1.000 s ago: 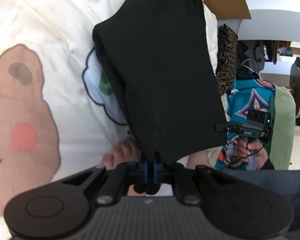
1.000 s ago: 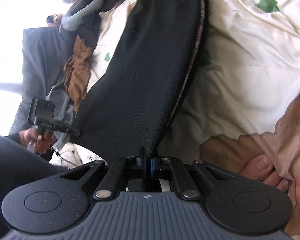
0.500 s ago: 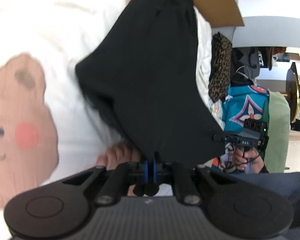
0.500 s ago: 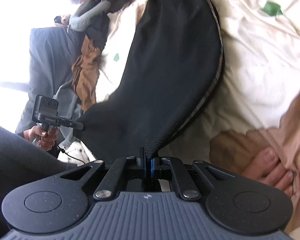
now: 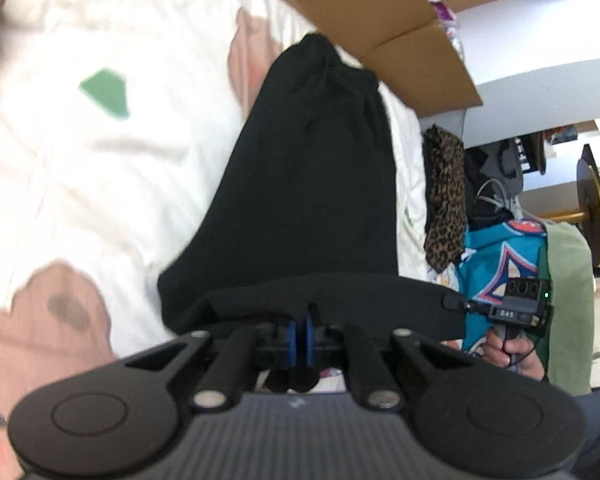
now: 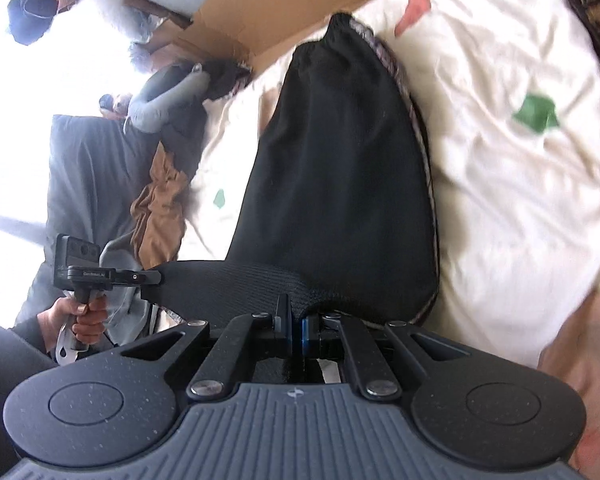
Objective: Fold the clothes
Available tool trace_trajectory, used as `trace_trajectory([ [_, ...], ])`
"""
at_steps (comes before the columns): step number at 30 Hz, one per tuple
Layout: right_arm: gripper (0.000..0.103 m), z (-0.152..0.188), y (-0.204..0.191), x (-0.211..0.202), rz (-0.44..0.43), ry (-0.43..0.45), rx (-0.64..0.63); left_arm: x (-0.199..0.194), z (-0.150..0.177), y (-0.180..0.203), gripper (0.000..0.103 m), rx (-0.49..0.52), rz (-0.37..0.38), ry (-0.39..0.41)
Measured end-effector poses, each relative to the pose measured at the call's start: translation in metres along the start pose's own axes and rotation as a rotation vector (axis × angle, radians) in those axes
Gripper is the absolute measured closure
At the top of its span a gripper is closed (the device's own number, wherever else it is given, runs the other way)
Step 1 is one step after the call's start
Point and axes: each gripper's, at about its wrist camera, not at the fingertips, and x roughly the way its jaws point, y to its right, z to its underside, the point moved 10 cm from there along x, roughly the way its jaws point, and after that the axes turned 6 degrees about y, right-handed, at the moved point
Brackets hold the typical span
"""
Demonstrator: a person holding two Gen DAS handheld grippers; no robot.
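We read no clear writing; the small print on the other claw's mount is too blurred. Our left claw (image 5: 299, 338) and right claw (image 6: 295, 330) each pinch the near hem of the black garment (image 5: 312, 184), which stretches ahead over a cream bear-print bedspread (image 5: 80, 184). Beyond lies a cardboard box (image 5: 384, 12).
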Motion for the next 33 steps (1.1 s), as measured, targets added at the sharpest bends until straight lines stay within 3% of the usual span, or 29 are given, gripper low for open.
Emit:
trace_trajectory([
  [10, 0.101, -0.049, 0.013, 0.023, 0.073, 0.078, -0.037, 0.024, -0.048, 0.005, 0.098, 0.066, -0.033, 0.13],
  [21, 0.1, -0.084, 0.024, 0.047, 0.15, 0.119, -0.075, 0.046, -0.074, -0.004, 0.098, 0.08, -0.116, 0.182],
  [33, 0.099, -0.114, 0.034, 0.051, 0.187, 0.152, -0.077, 0.053, -0.102, -0.007, 0.098, 0.094, -0.152, 0.253],
])
